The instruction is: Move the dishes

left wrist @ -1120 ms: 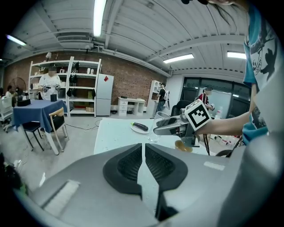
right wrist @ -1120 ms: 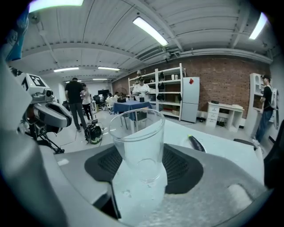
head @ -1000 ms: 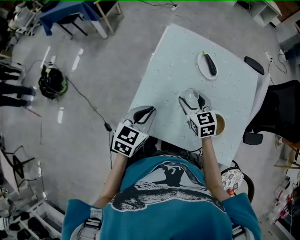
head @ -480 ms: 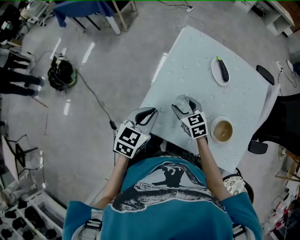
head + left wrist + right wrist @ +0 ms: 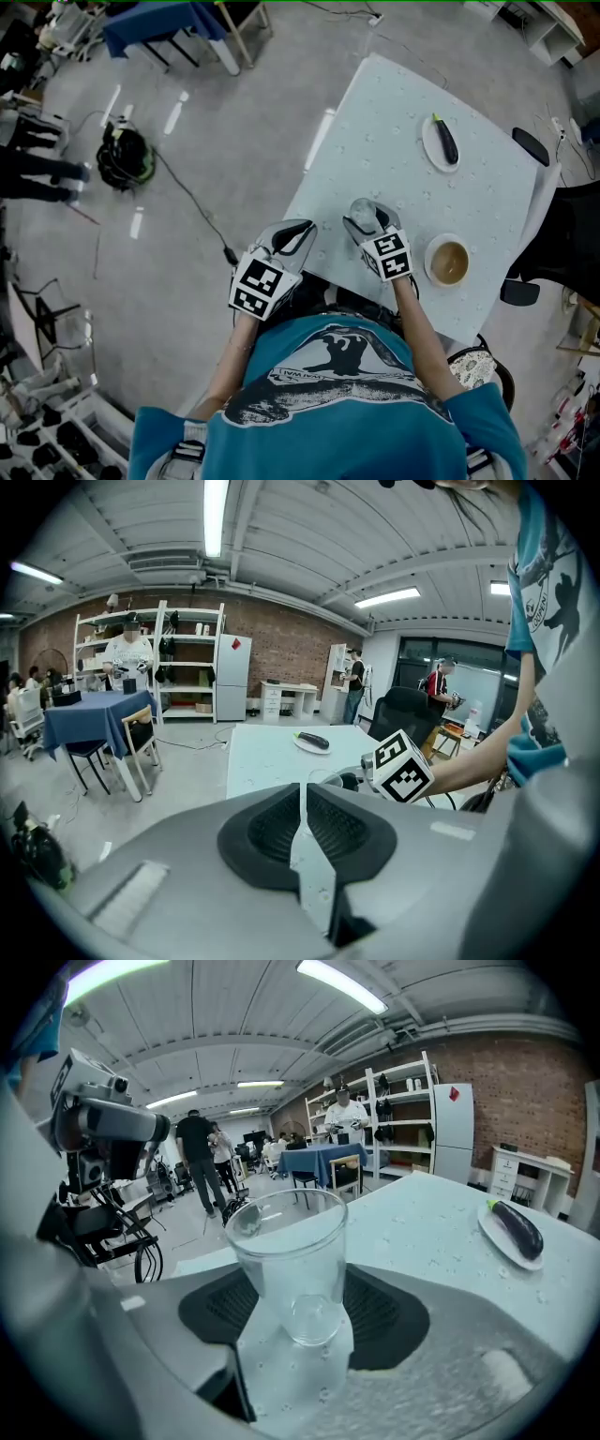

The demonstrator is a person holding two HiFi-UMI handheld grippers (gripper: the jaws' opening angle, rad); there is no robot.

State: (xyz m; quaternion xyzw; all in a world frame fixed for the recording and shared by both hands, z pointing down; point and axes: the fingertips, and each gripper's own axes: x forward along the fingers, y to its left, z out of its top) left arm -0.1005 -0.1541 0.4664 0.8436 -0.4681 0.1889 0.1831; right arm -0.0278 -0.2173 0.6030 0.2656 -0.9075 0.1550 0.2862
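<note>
My right gripper (image 5: 368,220) is shut on a clear empty glass (image 5: 362,211), which stands upright between the pads (image 5: 380,1312) above the pale table (image 5: 375,103). The glass (image 5: 291,1251) fills the middle of the right gripper view. To its right sits a cream bowl of brown liquid (image 5: 448,262). A white plate with a dark eggplant (image 5: 441,141) lies at the far side, and the plate (image 5: 514,1234) also shows in the right gripper view. My left gripper (image 5: 296,232) hangs shut and empty at the table's near left edge, its jaws together (image 5: 302,803).
A black office chair (image 5: 562,234) stands at the table's right side. A black cable (image 5: 187,202) and a coil of gear (image 5: 124,159) lie on the grey floor to the left. A blue table with a chair (image 5: 178,28) stands far left. People stand in the background.
My right gripper has carried the glass leftward, away from the bowl, which now sits apart to its right. The left gripper has barely moved.
</note>
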